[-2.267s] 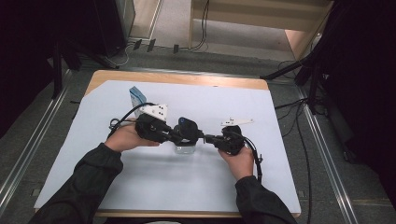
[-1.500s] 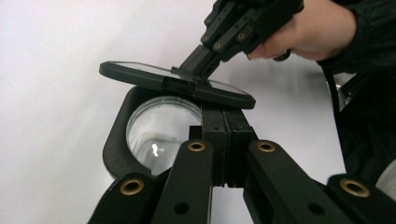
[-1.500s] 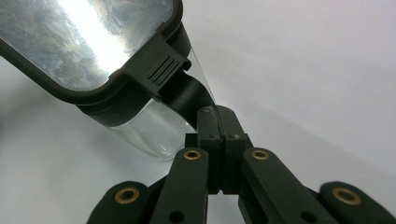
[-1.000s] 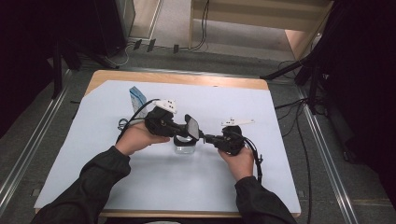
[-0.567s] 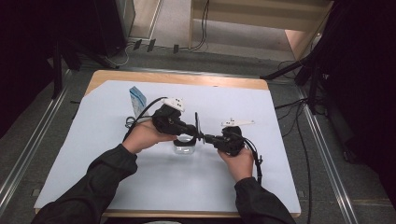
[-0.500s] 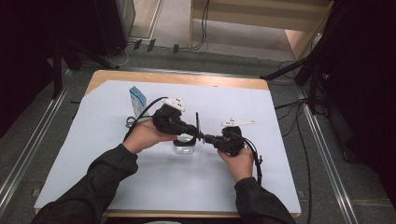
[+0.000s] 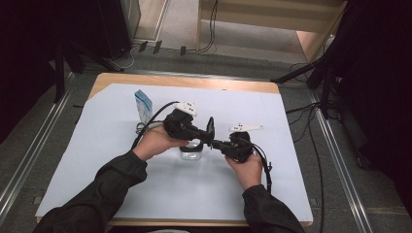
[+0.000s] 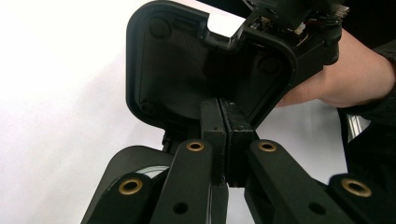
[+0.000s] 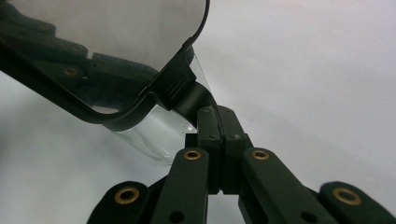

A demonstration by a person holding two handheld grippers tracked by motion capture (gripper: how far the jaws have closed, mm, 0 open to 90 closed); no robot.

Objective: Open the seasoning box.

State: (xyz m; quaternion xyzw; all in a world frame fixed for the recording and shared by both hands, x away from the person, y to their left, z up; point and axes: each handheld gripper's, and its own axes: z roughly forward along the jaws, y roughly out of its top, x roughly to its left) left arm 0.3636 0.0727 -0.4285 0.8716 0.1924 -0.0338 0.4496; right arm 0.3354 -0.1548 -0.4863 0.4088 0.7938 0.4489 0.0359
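You clamp one black hinged plastic lid (image 7: 210, 128) with your left gripper (image 7: 201, 135) and right gripper (image 7: 218, 142) above one clear container (image 7: 191, 153) on the white-covered tabletop (image 7: 291, 160).

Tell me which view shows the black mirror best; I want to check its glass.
The right gripper view: the mirror faces it, glass side up close. The left gripper view shows its black back. The high view shows it small and edge-on between both grippers.

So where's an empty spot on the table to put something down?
The white mat is bare along its right side and in the near-left corner, left of the sleeve. The middle is crowded: both tongs meet over the glass jar, with a blue carton behind.
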